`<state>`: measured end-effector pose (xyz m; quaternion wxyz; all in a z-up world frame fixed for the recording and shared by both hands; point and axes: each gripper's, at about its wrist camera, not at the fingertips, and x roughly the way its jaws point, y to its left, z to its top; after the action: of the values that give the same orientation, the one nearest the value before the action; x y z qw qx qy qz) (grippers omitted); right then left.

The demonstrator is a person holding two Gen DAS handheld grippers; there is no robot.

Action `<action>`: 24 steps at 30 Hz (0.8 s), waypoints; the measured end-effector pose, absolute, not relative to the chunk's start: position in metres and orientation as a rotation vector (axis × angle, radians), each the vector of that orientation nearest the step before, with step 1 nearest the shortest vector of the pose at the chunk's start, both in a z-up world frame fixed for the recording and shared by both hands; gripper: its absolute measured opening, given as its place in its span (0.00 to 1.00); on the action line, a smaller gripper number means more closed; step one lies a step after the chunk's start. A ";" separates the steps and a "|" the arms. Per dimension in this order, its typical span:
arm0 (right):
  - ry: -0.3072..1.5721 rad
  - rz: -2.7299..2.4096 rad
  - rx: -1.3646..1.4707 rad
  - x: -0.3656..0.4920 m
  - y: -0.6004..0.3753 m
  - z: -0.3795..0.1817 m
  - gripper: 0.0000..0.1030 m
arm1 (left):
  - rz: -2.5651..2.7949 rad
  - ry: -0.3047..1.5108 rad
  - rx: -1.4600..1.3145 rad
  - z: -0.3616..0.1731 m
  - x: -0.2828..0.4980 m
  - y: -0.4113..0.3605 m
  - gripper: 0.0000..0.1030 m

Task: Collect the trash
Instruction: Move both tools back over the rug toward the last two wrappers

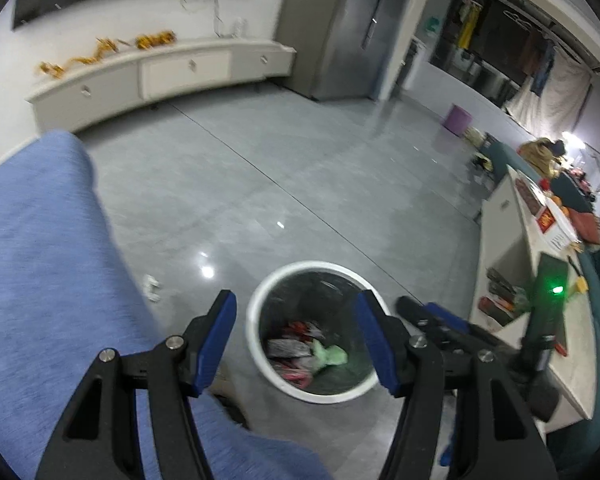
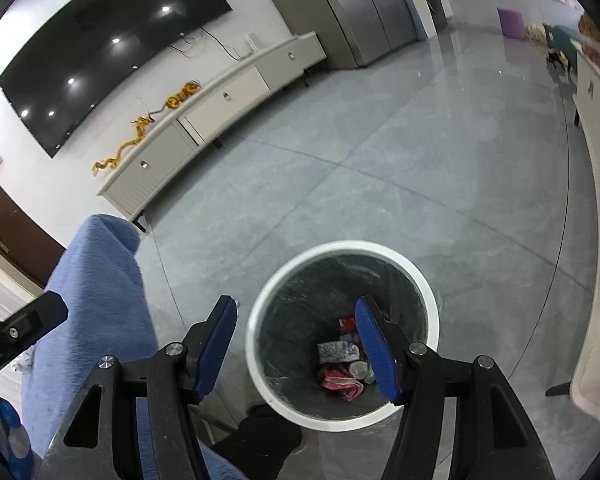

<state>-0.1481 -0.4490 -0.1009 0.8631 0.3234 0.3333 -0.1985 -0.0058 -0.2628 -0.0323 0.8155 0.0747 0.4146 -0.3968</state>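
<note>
1. From the left wrist view, the right gripper pokes in at the right edge, and a crumpled white scrap lies on the grey floor beside the blue trouser leg. A low white table with boxes, oranges and a green light stands at the far right.
2. The right wrist view has none of that clutter. It takes in the whole dark screen on the wall, and a black shoe just beside the bin's near rim. A black part of the left tool shows at the left edge.
3. The left gripper has its blue-padded jaws standing apart with nothing between them, hanging over the bin.
4. The right gripper is likewise spread, with nothing held.
5. The white-rimmed bin stands on the floor near the person's feet, lined with a dark bag. At its bottom lie red wrappers, a silvery packet and a crumpled pale green piece.
6. Both views share the long white cabinet with a golden ornament on top.
</note>
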 end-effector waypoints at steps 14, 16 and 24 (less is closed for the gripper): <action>0.566 -0.329 0.488 -0.150 -0.367 -0.005 0.69 | -0.561 0.592 0.050 0.043 -0.034 -0.129 0.73; 0.555 -0.315 0.467 -0.150 -0.354 0.003 0.70 | -0.531 0.565 0.030 0.049 -0.038 -0.110 0.74; 0.530 -0.249 0.382 -0.146 -0.306 0.028 0.75 | -0.398 0.459 -0.056 0.068 -0.054 -0.040 0.75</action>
<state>-0.1458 -0.3057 0.0277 0.9395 0.1873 0.2597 -0.1219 -0.0538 -0.0397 0.0680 0.9538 -0.0277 0.2260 -0.1960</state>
